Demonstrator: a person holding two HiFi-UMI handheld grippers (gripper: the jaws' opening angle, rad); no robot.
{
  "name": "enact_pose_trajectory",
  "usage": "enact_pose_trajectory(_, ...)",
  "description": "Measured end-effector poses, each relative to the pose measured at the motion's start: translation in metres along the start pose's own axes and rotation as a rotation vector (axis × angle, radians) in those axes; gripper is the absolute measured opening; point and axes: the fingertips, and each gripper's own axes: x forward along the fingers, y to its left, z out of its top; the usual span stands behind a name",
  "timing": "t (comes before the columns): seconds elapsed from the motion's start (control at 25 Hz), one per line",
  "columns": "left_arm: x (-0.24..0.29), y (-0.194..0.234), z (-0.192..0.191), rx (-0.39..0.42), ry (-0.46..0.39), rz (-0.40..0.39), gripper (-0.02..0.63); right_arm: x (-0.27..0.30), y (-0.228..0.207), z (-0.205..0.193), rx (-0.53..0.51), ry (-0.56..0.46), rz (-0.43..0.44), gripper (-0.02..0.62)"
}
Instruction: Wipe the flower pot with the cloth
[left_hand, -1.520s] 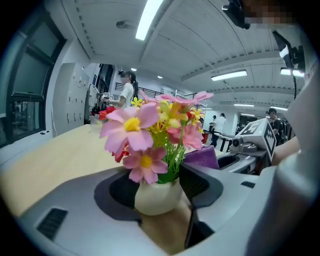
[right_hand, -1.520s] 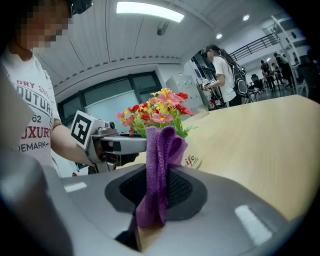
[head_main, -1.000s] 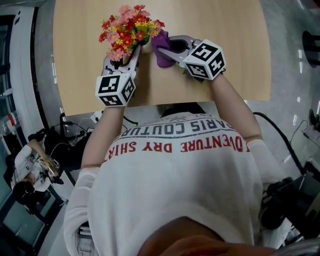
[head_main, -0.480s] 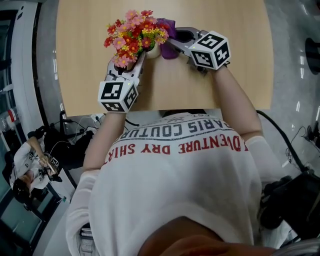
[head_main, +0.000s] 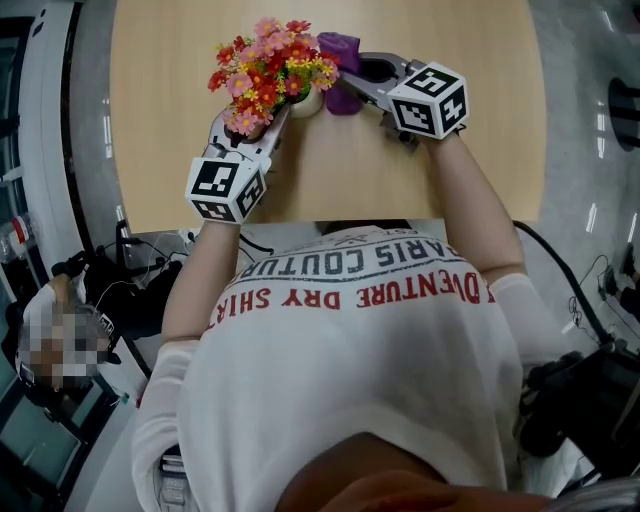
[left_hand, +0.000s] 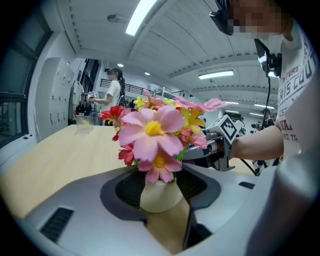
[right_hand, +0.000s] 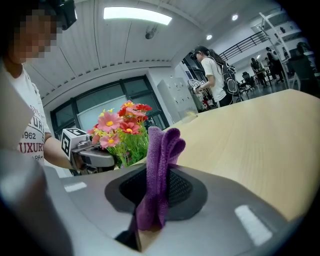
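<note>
A small cream flower pot (head_main: 309, 102) (left_hand: 160, 196) full of pink, red and yellow flowers (head_main: 266, 64) (left_hand: 153, 131) stands on the wooden table (head_main: 440, 190). My left gripper (head_main: 264, 120) (left_hand: 161, 187) is shut on the pot, one jaw on each side of it. A folded purple cloth (head_main: 340, 50) (right_hand: 160, 170) is clamped upright in my right gripper (head_main: 352, 84) (right_hand: 156, 200). In the head view the cloth lies against the pot's right side. The flowers hide most of the pot from above.
The table's near edge (head_main: 330, 212) runs just below both hands. A clear container (left_hand: 84, 125) stands at the table's far end. A person (left_hand: 114, 95) stands in the background. Cables (head_main: 150, 250) lie on the floor at the left.
My right gripper has carried the cloth farther up along the pot's right side. The left gripper and the pot have stayed where they were.
</note>
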Motion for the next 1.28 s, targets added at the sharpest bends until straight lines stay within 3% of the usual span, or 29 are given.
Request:
enact_pose_trajectory(0.24, 0.001, 0.004, 0.0, 0.101, 0.054, -0.112, 0.193, -0.006, 0.002, -0.003, 0.004, -0.002, -0.009, 0.068)
enact_pose_trajectory(0.76, 0.009, 0.018, 0.007, 0.171, 0.124, -0.344, 0.193, 0.0, -0.001, -0.004, -0.004, 0.035, 0.014, 0.067)
enact_pose_trajectory(0.92, 0.006, 0.017, 0.008, 0.157, 0.093, -0.27, 0.195, -0.002, -0.007, -0.001, -0.006, 0.038, 0.014, 0.069)
enact_pose_trajectory(1.12, -0.006, 0.019, 0.008, -0.042, -0.029, -0.07, 0.195, 0.005, -0.017, 0.01, -0.013, 0.035, 0.006, 0.069)
enact_pose_trajectory(1.28, 0.0, 0.008, 0.003, -0.122, -0.074, -0.002, 0.212, 0.013, -0.024, 0.017, -0.025, 0.032, -0.002, 0.068)
